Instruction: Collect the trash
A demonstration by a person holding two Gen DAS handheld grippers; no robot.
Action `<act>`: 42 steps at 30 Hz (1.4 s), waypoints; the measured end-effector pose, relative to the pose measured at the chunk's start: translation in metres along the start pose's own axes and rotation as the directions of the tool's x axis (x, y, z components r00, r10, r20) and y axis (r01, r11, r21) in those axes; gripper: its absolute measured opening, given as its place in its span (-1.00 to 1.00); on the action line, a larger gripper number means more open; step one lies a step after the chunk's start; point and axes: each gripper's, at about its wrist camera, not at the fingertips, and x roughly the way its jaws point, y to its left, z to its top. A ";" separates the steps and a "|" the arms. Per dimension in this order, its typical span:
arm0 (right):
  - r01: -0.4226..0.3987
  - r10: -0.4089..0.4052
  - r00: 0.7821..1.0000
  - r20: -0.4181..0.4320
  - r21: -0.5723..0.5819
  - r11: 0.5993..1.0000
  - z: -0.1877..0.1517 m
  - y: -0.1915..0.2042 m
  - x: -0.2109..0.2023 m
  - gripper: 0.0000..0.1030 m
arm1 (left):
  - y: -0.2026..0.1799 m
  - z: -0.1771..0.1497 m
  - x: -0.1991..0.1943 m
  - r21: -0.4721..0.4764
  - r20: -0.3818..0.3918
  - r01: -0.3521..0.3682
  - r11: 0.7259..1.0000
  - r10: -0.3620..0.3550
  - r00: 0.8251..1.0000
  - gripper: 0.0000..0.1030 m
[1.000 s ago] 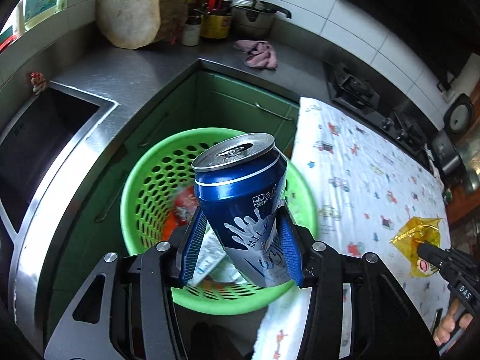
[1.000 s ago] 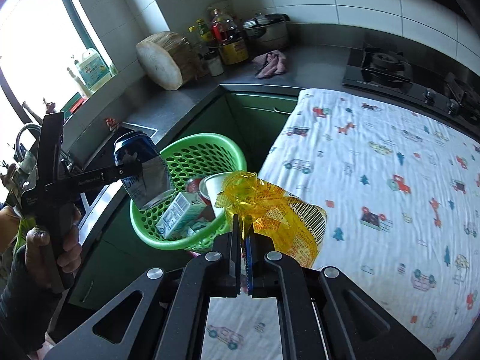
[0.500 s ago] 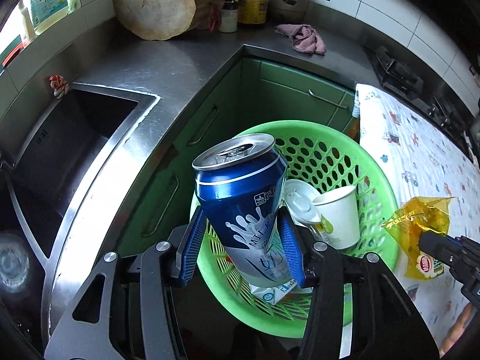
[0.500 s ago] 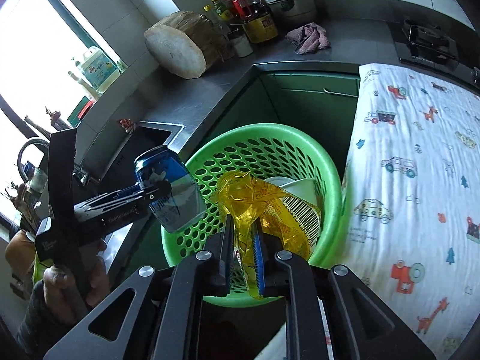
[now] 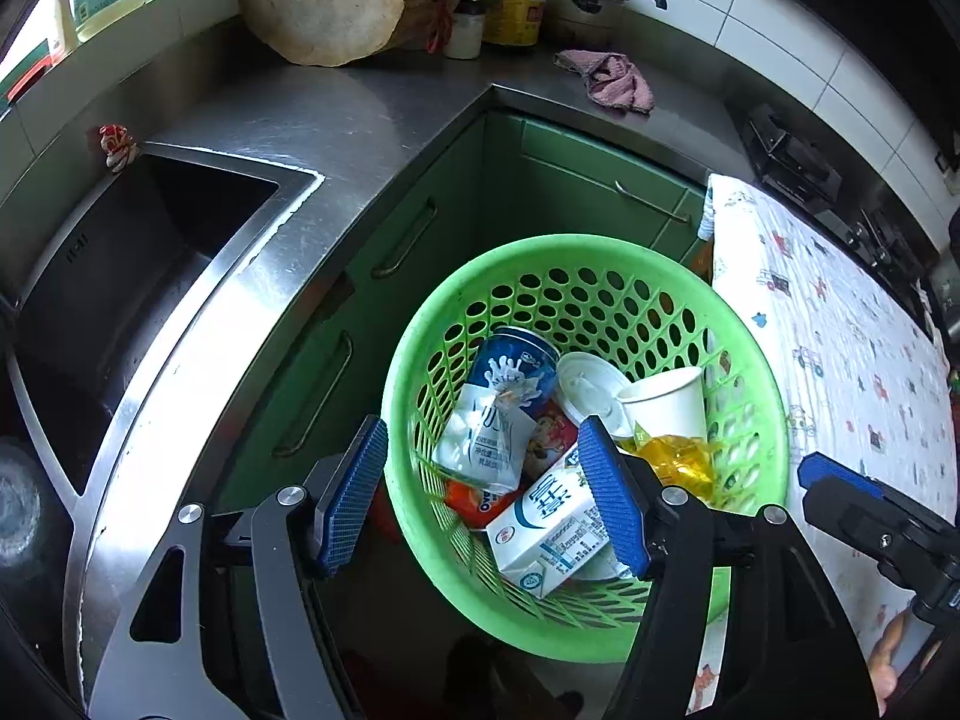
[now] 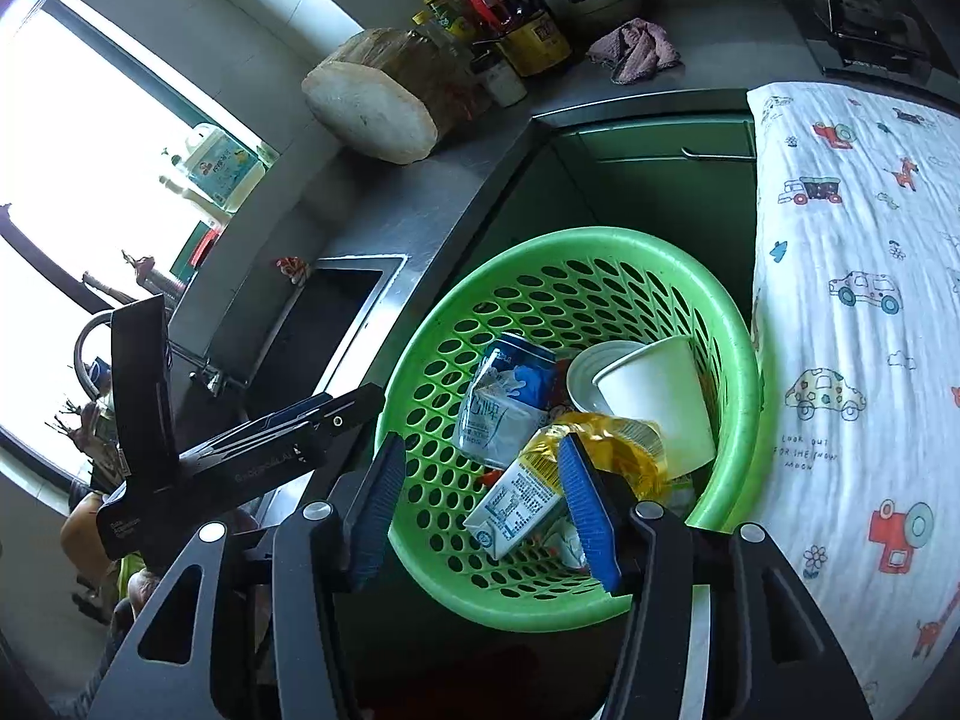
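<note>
A green perforated basket [image 5: 606, 264] [image 6: 600, 252] stands on the floor below both grippers. Inside it lie the blue milk can [image 5: 510, 375] [image 6: 510, 390], a yellow plastic wrapper [image 5: 678, 459] [image 6: 624, 438], a white paper cup [image 5: 666, 408] [image 6: 654, 396], a milk carton [image 5: 540, 531] [image 6: 516, 504] and other scraps. My left gripper [image 5: 483, 492] hovers over the basket's near rim, its jaws opening and empty. My right gripper [image 6: 480, 498] hangs above the basket too, jaws opening, with nothing pressed between the pads. Each gripper shows at the edge of the other's view.
A steel sink [image 5: 120, 276] and counter [image 5: 336, 120] curve round the left. A wooden chopping block [image 5: 318, 0], bottles, a pot and a pink rag [image 5: 612, 81] sit at the back. A table with a printed cloth [image 6: 858, 312] flanks the basket on the right. Green cabinets [image 5: 576, 192] stand behind.
The left gripper let go of the blue can, which now lies in the basket. The right gripper opened and the yellow wrapper dropped in. Both came over the basket.
</note>
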 end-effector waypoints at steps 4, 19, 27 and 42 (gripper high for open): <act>0.032 -0.032 0.999 -0.003 0.017 0.999 -0.003 -0.002 -0.008 0.01 | -0.001 -0.002 -0.010 0.002 0.013 -0.012 1.000 0.012 1.000 0.38; 0.426 -0.420 0.903 0.094 -0.060 0.903 -0.070 -0.029 -0.122 0.42 | -0.049 -0.036 -0.085 0.122 0.159 -0.030 0.992 0.010 0.987 0.83; 0.554 -0.544 0.812 0.212 0.010 0.832 -0.109 -0.051 -0.201 0.55 | -0.091 -0.062 -0.113 0.153 0.172 0.027 0.988 -0.054 0.984 0.90; 0.678 -0.711 0.668 0.218 0.215 0.703 -0.170 -0.124 -0.279 0.54 | -0.213 -0.116 -0.092 0.399 0.126 0.004 0.917 -0.059 0.990 0.90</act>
